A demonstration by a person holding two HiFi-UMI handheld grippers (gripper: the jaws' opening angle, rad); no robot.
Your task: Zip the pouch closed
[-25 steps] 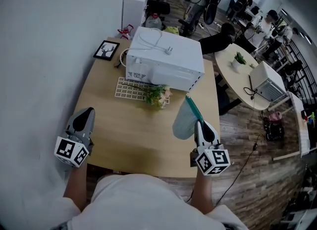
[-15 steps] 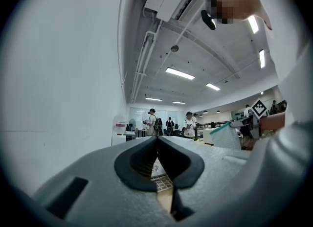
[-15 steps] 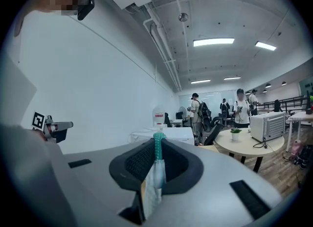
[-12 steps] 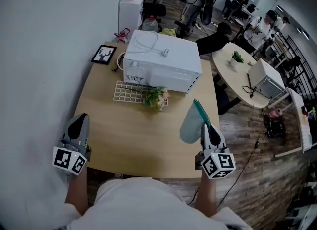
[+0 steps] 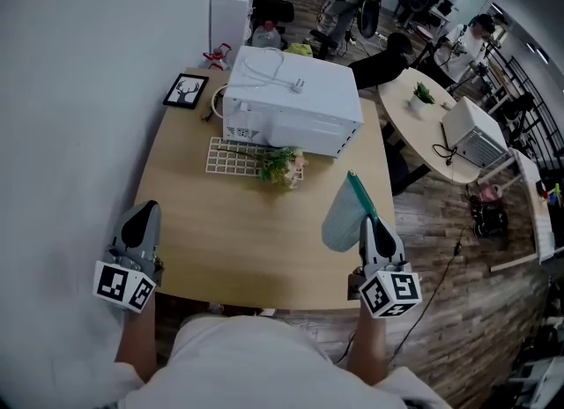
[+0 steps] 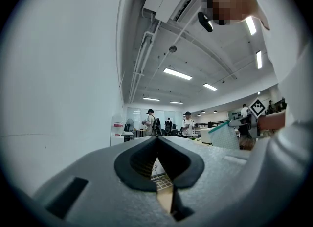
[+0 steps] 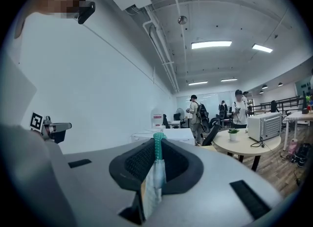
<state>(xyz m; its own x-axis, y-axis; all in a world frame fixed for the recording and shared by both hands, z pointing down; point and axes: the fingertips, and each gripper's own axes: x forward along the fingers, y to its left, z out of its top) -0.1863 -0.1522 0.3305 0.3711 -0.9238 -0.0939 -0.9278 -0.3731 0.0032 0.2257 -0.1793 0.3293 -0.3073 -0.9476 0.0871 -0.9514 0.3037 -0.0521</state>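
Pouch (image 5: 340, 219): being gripped at its teal edge by the right claw (image 5: 368, 222).
Left claw (image 5: 145, 211): being held shut, empty.

Pouch (image 5: 342, 215): one, soft and flat, pale grey-blue with a fine mesh-like pattern and a teal zip edge (image 5: 360, 196) along one side. It stands upright and edge-on, pinched between the two fingers (image 7: 132, 165) of the right gripper (image 5: 371, 226). One corner sits deep between the pads, and the teal edge rises just above the fingertips. The body fans out ahead of the fingers and a little to their left; whether the zip is open or closed cannot be told.
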